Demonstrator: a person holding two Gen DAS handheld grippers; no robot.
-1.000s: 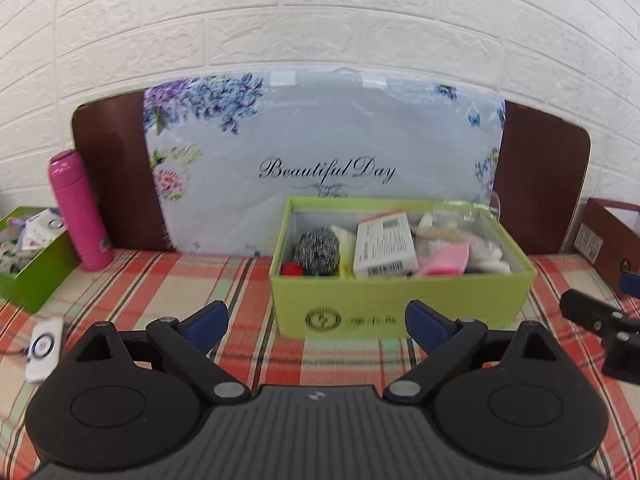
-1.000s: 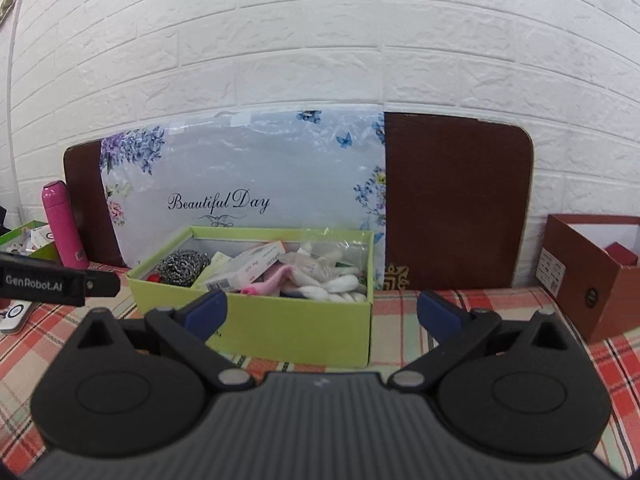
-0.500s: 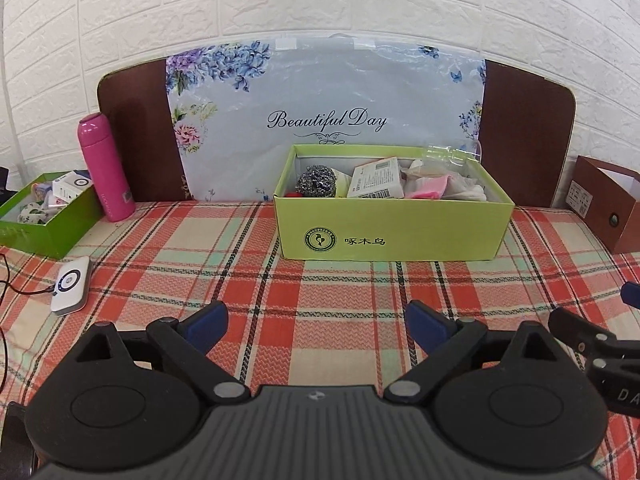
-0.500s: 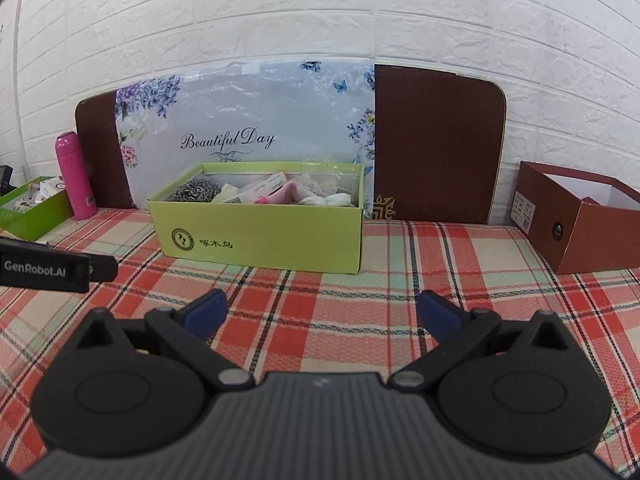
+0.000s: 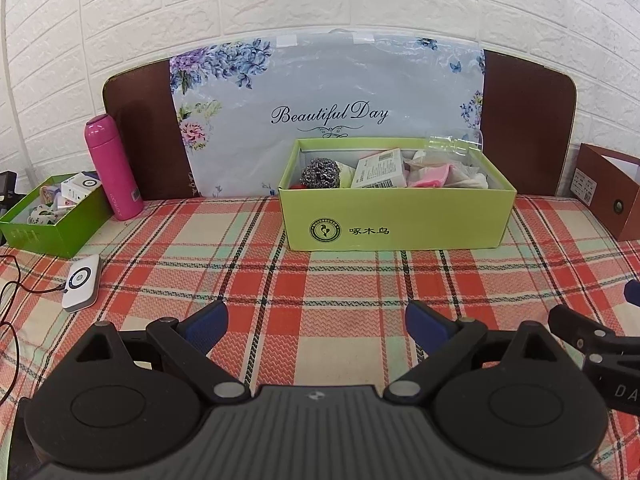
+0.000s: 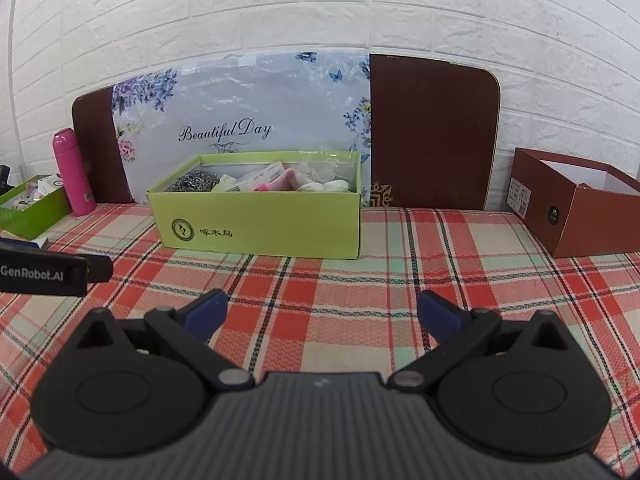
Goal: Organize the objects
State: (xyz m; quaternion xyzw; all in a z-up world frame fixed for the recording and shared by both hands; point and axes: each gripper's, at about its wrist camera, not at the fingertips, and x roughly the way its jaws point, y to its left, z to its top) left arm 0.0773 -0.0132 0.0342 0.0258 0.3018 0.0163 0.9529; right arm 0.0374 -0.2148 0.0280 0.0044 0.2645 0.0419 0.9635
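Note:
A light green box (image 5: 396, 220) (image 6: 260, 220) stands at the back of the plaid-covered table and holds a steel scourer (image 5: 322, 172), a white carton (image 5: 380, 168), a pink item (image 5: 434, 174) and pale cloths. My left gripper (image 5: 316, 322) hovers open and empty over the cloth in front of the box. My right gripper (image 6: 322, 314) is likewise open and empty, a little right of the box. A clear plastic piece (image 5: 452, 144) rests on the box's far rim.
A pink bottle (image 5: 114, 168) and a dark green box (image 5: 52, 216) of small items sit at the left. A white device (image 5: 82, 282) with a cable lies near the left edge. A brown box (image 6: 576, 212) stands at the right. A floral bag leans against the brown board.
Both grippers have pulled back from the light green box, which now looks farther away with more tablecloth in front. Both stay open and empty.

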